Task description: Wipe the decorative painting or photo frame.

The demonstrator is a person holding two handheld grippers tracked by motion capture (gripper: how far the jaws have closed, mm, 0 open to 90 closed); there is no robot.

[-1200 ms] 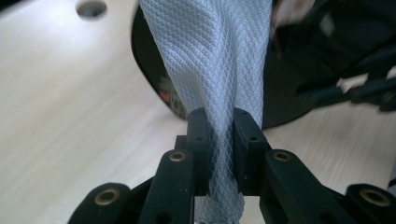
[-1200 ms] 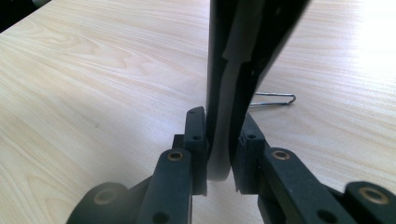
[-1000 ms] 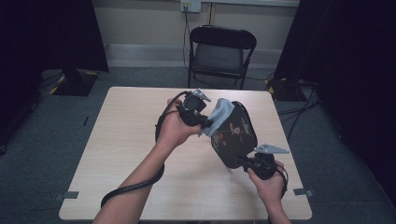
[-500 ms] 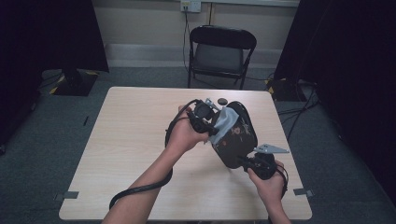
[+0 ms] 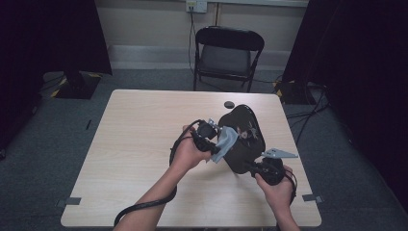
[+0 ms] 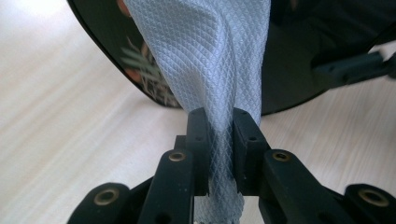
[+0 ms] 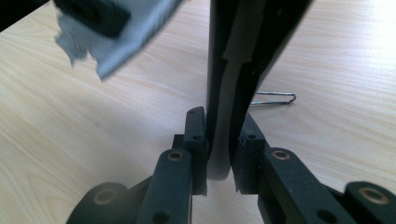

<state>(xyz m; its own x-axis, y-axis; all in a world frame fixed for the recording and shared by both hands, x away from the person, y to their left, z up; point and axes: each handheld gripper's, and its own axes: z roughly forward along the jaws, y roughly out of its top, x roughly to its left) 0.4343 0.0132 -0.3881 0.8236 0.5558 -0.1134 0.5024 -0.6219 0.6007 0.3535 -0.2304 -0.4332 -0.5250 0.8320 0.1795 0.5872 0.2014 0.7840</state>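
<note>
Over the right half of the pale wooden table [image 5: 144, 144], both grippers hold something. Jaws of the left gripper [image 6: 218, 135] are pressed together on a pale grey-blue cloth with a diamond weave [image 6: 210, 60], which rises in a bunched fold against the black oval plate. Jaws of the right gripper [image 7: 219, 140] pinch the thin rim of that black oval plate with a leaf pattern [image 5: 240, 139], held tilted on edge above the tabletop. A bent wire clip [image 7: 273, 99] lies on the wood just beyond it.
</note>
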